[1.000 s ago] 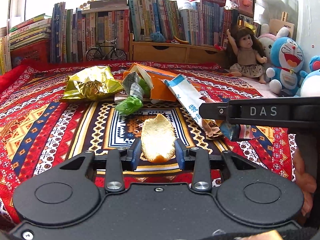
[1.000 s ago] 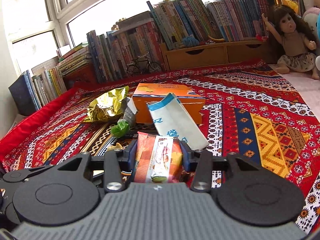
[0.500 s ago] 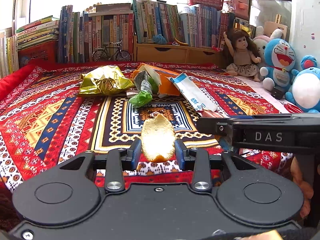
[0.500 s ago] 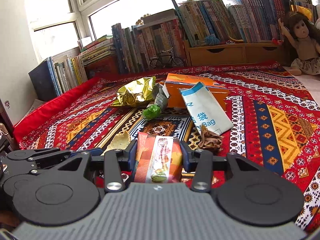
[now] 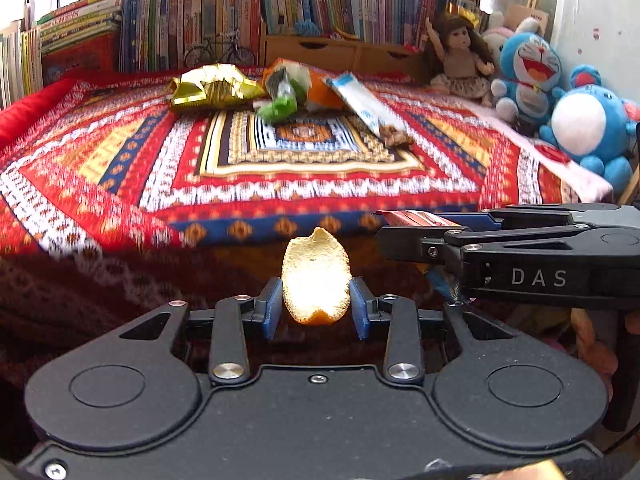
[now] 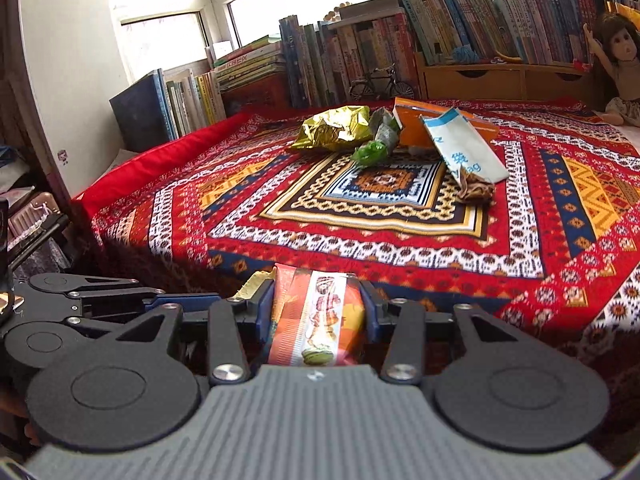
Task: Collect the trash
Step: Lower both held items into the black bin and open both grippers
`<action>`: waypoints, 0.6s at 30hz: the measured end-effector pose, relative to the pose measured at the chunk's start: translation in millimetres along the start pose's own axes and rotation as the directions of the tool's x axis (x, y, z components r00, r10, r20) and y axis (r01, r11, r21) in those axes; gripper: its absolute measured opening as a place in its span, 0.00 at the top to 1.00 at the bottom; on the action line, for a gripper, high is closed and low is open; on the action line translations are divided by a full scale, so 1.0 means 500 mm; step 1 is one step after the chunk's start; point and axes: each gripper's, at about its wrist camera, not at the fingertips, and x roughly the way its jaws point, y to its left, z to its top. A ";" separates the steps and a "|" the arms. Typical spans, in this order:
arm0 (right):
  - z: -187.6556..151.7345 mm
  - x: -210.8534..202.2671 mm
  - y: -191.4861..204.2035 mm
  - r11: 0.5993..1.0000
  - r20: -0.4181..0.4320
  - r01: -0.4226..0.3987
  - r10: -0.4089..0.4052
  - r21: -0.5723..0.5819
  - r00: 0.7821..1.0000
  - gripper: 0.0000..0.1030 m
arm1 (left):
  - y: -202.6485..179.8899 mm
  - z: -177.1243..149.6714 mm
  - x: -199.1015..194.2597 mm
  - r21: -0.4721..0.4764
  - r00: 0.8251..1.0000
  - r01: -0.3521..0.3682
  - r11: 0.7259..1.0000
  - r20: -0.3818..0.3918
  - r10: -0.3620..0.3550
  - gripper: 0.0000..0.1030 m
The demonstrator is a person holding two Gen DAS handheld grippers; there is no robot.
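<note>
gripping orange peel (image 5: pixel 316 276) in left tool (image 5: pixel 316 304), snack wrapper (image 6: pixel 316 320) in right tool (image 6: pixel 318 312)

left wrist: low, facing bookshelf (image 5: pixel 224 12) | right wrist: same | shared: patterned cloth (image 5: pixel 120 168)

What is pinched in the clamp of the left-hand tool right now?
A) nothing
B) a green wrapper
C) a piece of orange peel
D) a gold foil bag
C: the left gripper is closed on a piece of orange peel, its pale inner side facing the left wrist camera.

Both grippers' fingers (image 5: pixel 273 307) clamped, side by side
</note>
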 end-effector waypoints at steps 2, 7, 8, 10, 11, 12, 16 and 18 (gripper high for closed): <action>-0.023 -0.002 0.008 1.000 -0.020 0.000 0.000 0.002 1.000 0.53 | -0.002 -0.019 0.003 -0.003 1.000 -0.005 1.000 -0.028 0.005 0.67; -0.074 0.003 0.010 0.999 -0.074 0.013 -0.010 0.041 0.997 0.53 | -0.001 -0.066 0.025 -0.030 0.994 -0.003 1.000 -0.110 0.000 0.67; -0.086 0.006 0.008 0.999 -0.087 0.023 -0.018 0.050 0.996 0.53 | 0.000 -0.076 0.032 -0.040 0.991 0.002 0.999 -0.132 -0.007 0.67; -0.111 0.016 0.003 0.997 -0.120 0.036 -0.028 0.065 0.992 0.53 | 0.004 -0.099 0.051 -0.067 0.982 0.014 0.998 -0.189 -0.027 0.67; -0.124 0.023 -0.002 0.996 -0.139 0.043 -0.032 0.077 0.990 0.53 | 0.005 -0.111 0.062 -0.083 0.975 0.022 0.996 -0.220 -0.039 0.67; -0.137 0.031 -0.008 0.995 -0.160 0.051 -0.036 0.090 0.986 0.53 | 0.009 -0.124 0.076 -0.101 0.965 0.027 0.995 -0.256 -0.052 0.67; -0.195 0.077 -0.047 0.978 -0.271 0.087 -0.034 0.188 0.962 0.53 | 0.009 -0.177 0.134 -0.108 0.929 0.014 0.994 -0.365 -0.053 0.67; -0.223 0.100 -0.069 0.962 -0.310 0.106 -0.023 0.252 0.950 0.53 | 0.009 -0.197 0.163 -0.101 0.914 -0.010 0.995 -0.403 -0.032 0.67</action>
